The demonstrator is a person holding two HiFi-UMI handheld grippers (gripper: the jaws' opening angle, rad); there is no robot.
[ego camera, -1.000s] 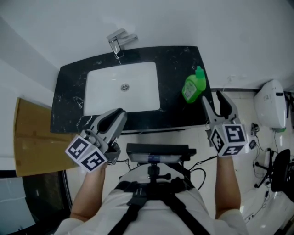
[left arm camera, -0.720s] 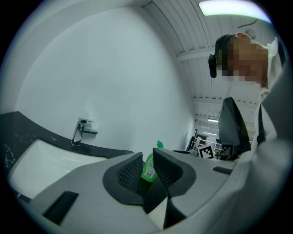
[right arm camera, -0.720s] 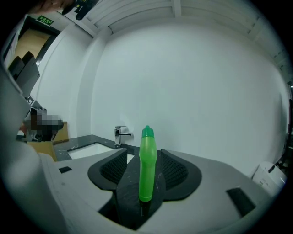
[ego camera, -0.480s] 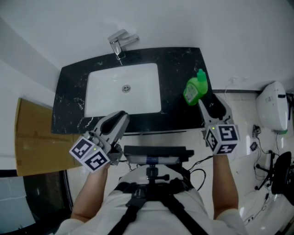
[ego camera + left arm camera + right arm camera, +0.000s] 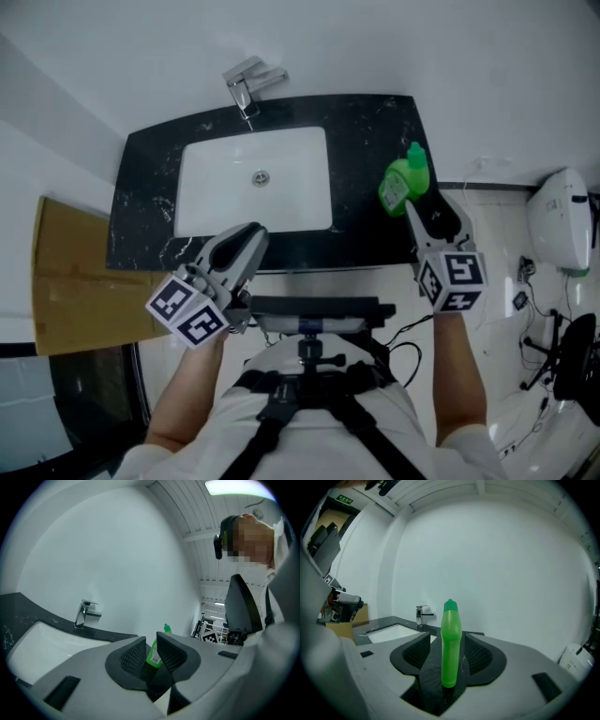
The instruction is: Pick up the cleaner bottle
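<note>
R gripper (image 5: pixel 433 214) held at counter's (image 5: pixel 370 131) right end, jaws spread wide. Cleaner bottle (image 5: pixel 401 186) seen upright btwn them, gap left on each side, no contact made out. Bottle stood on black counter, right of white sink (image 5: pixel 216 187), well apart from faucet (image 5: pixel 248 84). L gripper (image 5: pixel 246 234) held at counter's front edge below sink, jaws only narrowly apart, nothing gripped.

Cleaner bottle (image 5: pixel 153 654) mostly hidden behind left fingers (image 5: pixel 131 660); label unreadable.
</note>
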